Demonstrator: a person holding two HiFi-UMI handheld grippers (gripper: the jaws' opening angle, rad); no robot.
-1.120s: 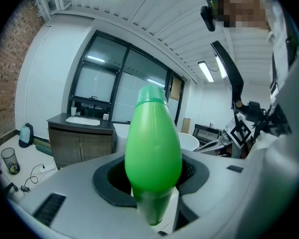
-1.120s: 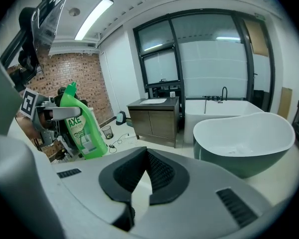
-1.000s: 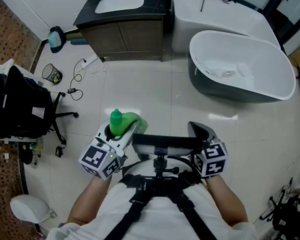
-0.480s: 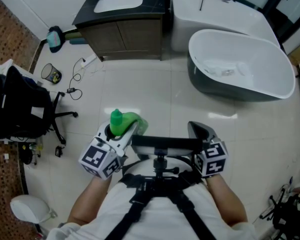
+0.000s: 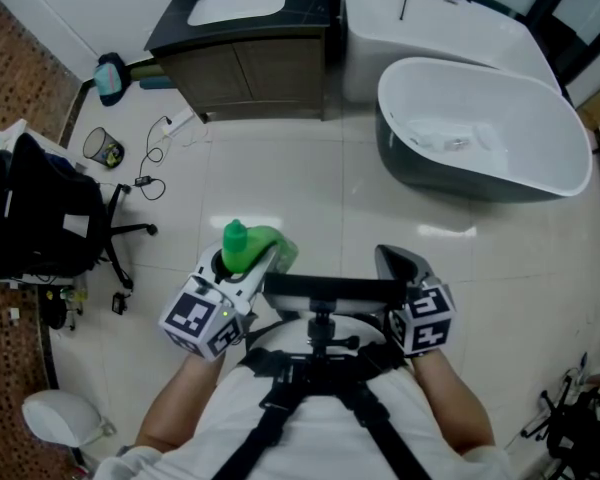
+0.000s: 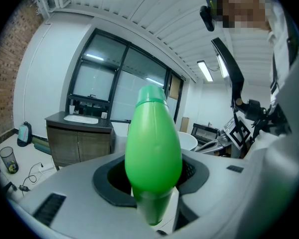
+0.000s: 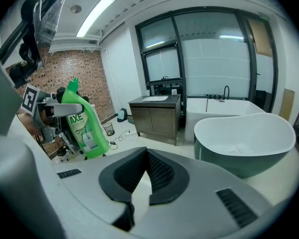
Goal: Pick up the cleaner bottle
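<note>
The head camera looks steeply down past the left gripper (image 5: pixel 245 261) and right gripper (image 5: pixel 397 260). Each gripper camera sits close behind its own jaws, facing forward; all three share the vanity (image 5: pixel 245 53) ahead of them.

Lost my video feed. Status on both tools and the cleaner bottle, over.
Left tool shut on the green cleaner bottle, held cap up. Right tool shut, empty. Nothing blocking either tool.
</note>
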